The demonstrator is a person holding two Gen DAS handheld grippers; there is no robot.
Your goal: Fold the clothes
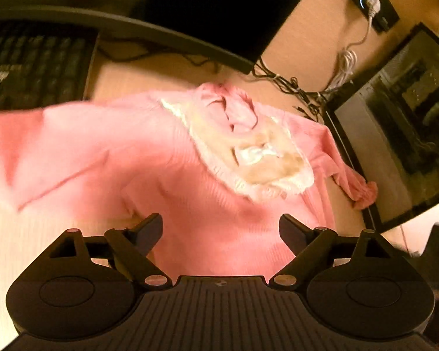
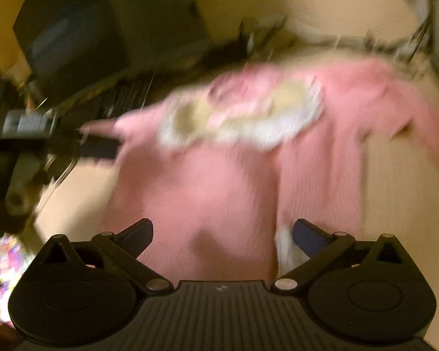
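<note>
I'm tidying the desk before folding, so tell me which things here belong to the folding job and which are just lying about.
For the job:
pink sweater
left gripper, open
right gripper, open

Just lying about:
keyboard
monitor
tangled cables
computer tower

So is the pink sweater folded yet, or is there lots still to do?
Not folded yet. Done so far: the pink sweater lies spread on the desk, cream collar facing up. In hand: nothing; the left gripper and right gripper are both open above its bottom edge. Left: both sleeves still stick out, so all the folding remains.
</note>
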